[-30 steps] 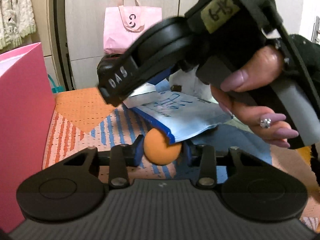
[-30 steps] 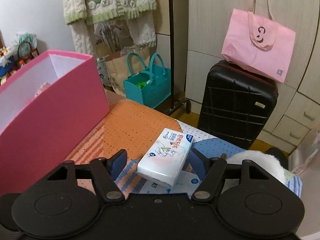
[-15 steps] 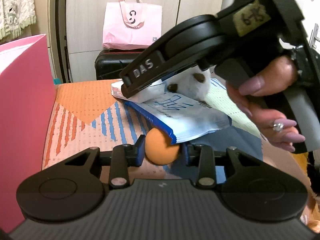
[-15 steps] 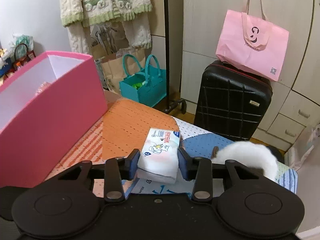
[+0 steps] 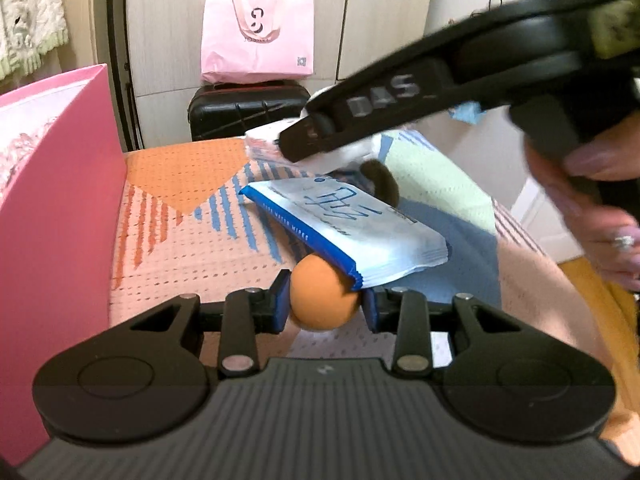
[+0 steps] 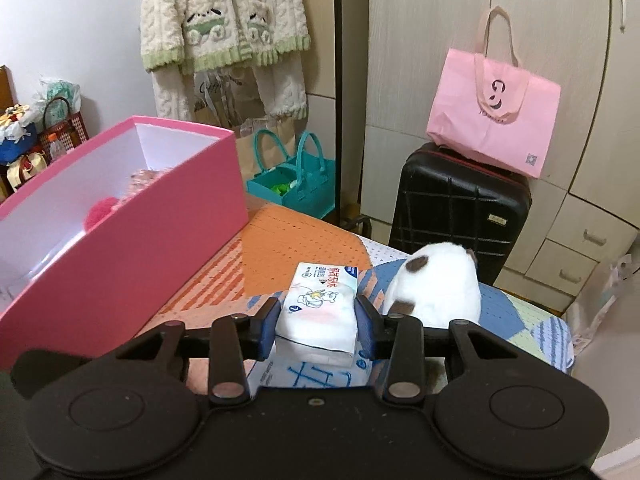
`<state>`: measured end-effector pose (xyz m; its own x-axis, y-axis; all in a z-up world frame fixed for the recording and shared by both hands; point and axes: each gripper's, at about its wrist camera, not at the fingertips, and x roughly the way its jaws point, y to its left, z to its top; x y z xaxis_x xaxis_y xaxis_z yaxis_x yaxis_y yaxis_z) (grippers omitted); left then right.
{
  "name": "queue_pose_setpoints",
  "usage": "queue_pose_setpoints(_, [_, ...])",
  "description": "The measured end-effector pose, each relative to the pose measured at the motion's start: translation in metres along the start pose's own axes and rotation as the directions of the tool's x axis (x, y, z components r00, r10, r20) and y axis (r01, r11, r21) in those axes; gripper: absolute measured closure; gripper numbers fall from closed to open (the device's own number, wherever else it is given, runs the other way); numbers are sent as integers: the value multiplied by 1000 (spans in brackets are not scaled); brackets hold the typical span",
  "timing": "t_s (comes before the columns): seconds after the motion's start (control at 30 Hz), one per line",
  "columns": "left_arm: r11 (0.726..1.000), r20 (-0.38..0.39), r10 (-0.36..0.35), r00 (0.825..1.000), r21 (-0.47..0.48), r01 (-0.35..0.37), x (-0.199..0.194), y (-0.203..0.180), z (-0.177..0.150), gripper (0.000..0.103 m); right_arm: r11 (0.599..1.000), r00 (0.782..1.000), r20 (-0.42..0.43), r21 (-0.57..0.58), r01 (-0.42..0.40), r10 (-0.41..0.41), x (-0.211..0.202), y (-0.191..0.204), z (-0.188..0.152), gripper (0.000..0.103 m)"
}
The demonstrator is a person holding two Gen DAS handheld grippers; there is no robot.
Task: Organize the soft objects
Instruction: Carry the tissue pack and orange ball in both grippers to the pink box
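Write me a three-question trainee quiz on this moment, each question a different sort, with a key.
1. True or false: the left claw is shut on the round orange foam ball.
2. Multiple choice: the right claw grips
A) the white plush toy with brown patches
B) the small white soft tissue pack
C) the flat blue-and-white wet wipes packet
3. Fill in: the big open cardboard box beside the patterned bedspread is ____ in colour.

Key: 1 true; 2 B; 3 pink.
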<state>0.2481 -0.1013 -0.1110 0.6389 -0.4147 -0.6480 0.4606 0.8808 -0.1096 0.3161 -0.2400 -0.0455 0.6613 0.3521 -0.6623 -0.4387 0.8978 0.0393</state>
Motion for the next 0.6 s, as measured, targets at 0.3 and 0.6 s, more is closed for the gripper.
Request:
queue_pose_setpoints(0.3, [996, -123, -35, 992, 79, 45, -17, -3, -8, 68, 999, 999, 46, 24, -25, 24, -43, 15, -28, 58])
queue_pose_setpoints(0.6, [975, -299, -216, 929, -9, 224, -35, 4, -3, 68, 994, 996, 74, 91, -63, 56, -71, 21, -58, 58])
